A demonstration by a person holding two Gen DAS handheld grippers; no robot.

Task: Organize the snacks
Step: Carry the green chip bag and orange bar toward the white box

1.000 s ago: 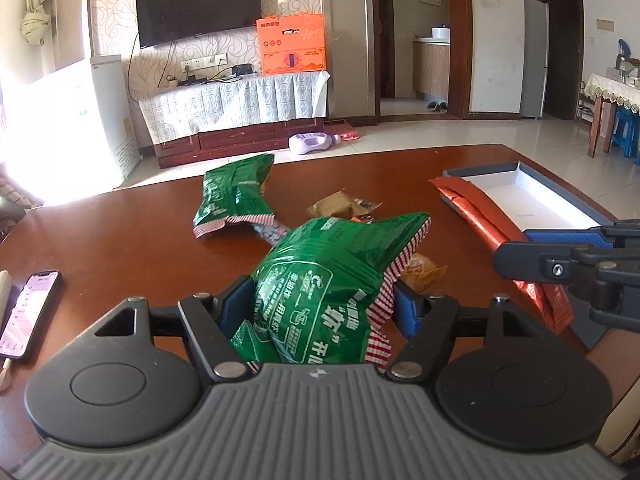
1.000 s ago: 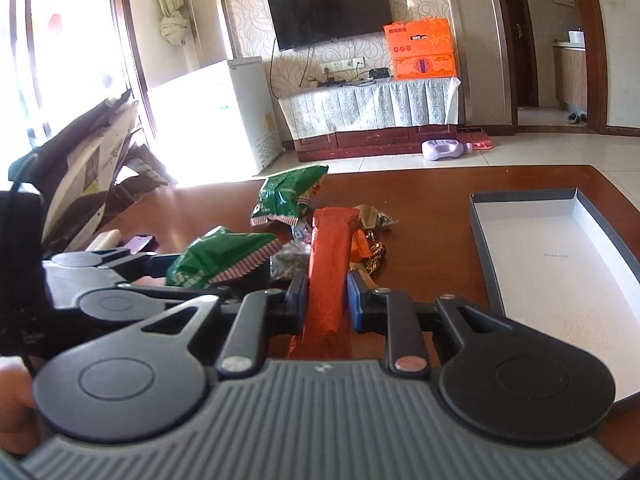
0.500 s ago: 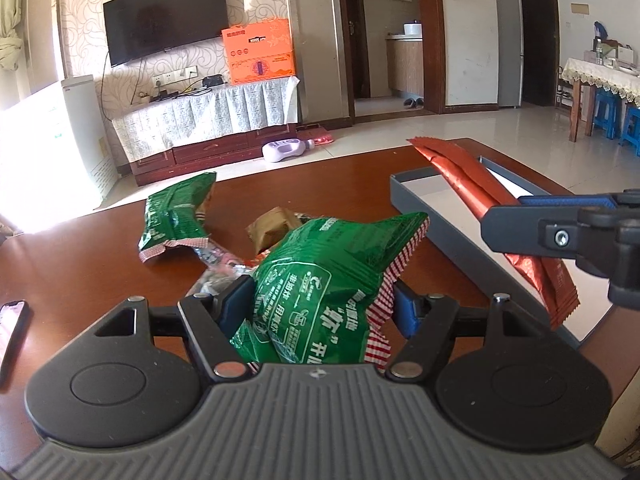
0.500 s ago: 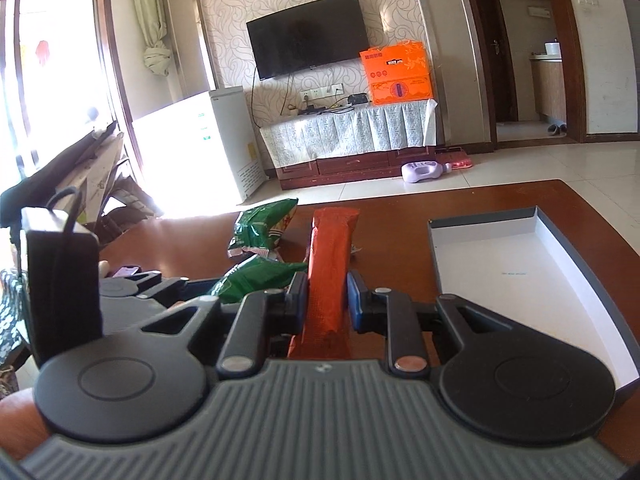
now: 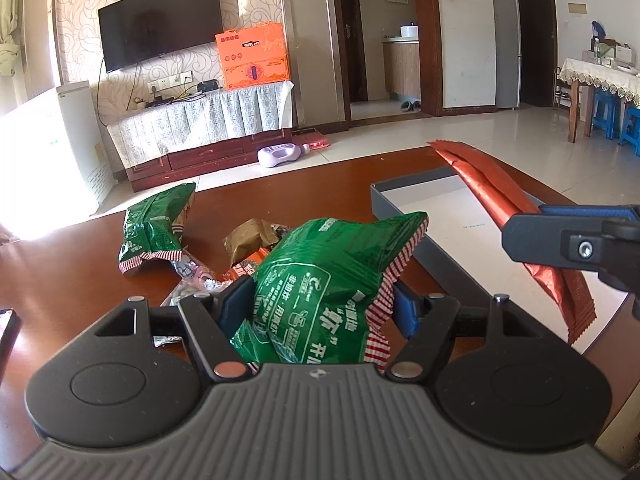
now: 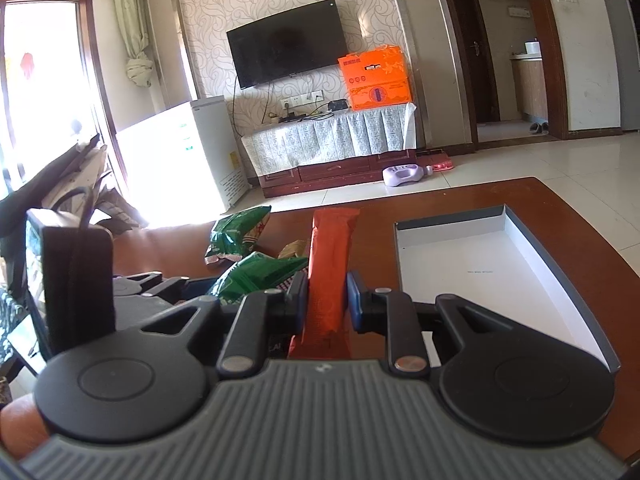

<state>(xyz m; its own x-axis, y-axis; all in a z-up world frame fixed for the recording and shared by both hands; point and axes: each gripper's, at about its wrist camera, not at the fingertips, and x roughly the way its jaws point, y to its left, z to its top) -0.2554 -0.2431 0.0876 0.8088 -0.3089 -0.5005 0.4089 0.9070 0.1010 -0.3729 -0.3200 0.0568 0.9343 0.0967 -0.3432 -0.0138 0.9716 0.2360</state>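
My left gripper (image 5: 320, 304) is shut on a green snack bag (image 5: 332, 276) with a red-striped edge, held above the brown table. My right gripper (image 6: 327, 302) is shut on a long orange-red snack packet (image 6: 330, 264); in the left wrist view that packet (image 5: 492, 192) hangs over the open grey box (image 5: 404, 220) with a white inside. The box (image 6: 480, 256) lies just right of my right gripper. A second green bag (image 5: 156, 224) and several small wrapped snacks (image 5: 248, 236) lie on the table ahead.
A phone (image 5: 8, 332) lies at the table's left edge. Beyond the table's far edge are a tiled floor, a TV cabinet (image 5: 200, 120) and a white fridge (image 6: 200, 152). My left gripper's body (image 6: 76, 280) sits close on the right gripper's left.
Both grippers have moved right toward the grey box with their snacks still held. The orange-red packet now hangs over the box's inside.
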